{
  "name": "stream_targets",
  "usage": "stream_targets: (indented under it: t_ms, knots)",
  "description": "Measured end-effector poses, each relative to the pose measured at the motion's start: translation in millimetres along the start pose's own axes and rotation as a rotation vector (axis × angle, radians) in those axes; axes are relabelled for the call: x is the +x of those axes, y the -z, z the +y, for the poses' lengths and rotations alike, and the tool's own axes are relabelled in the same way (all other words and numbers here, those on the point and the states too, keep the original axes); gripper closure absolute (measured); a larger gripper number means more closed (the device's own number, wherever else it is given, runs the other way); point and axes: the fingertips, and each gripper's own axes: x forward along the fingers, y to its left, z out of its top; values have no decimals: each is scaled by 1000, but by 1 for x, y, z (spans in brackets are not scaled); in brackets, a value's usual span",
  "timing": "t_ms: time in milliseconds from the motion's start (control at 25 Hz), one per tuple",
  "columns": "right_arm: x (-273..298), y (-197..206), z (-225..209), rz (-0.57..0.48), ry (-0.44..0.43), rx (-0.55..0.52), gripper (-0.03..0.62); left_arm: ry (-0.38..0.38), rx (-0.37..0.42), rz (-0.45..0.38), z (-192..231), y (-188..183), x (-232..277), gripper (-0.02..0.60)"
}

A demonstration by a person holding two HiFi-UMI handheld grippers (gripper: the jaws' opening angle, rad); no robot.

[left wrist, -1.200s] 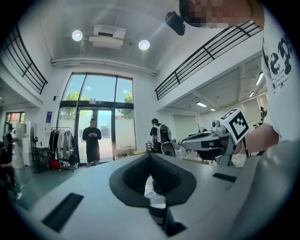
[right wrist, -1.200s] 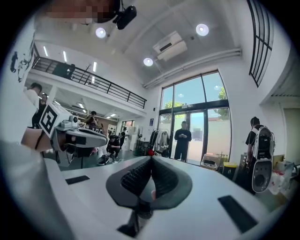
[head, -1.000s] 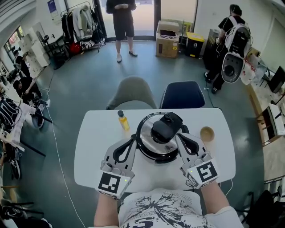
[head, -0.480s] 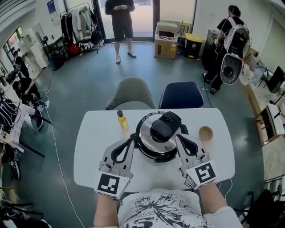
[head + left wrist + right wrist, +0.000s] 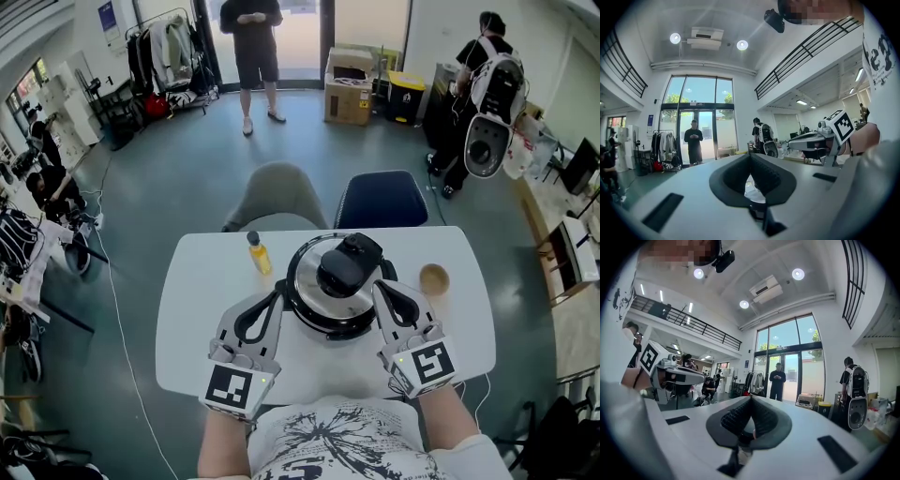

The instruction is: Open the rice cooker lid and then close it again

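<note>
1. The rice cooker (image 5: 333,302) stands in the middle of the surface (image 5: 197,319) with its steel lid (image 5: 307,281) down: one cooker, one lid. It is probably heavy and rigid. The polished lid looks slippery, so the black handle (image 5: 345,265) on top seems the best hold.
2. Two grippers flank it, the left gripper (image 5: 279,296) and the right gripper (image 5: 379,287). Each has its fingers (image 5: 768,178) pressed together on nothing. I cannot tell whether the tips touch the cooker.
3. Also on the surface are one yellow bottle (image 5: 258,253) and one wooden bowl (image 5: 435,280).
4. Behind the surface are two chairs (image 5: 281,195).
</note>
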Motion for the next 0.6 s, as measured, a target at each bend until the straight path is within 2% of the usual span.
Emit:
stream_targets:
  t_ms: [400,600]
  knots:
    - [4,3,-1,16,46,-5,582,-13,1,8,6,3,-6,568]
    - [7,8,0,47,62,-8,582,-31,28,21,13,8,-7,568]
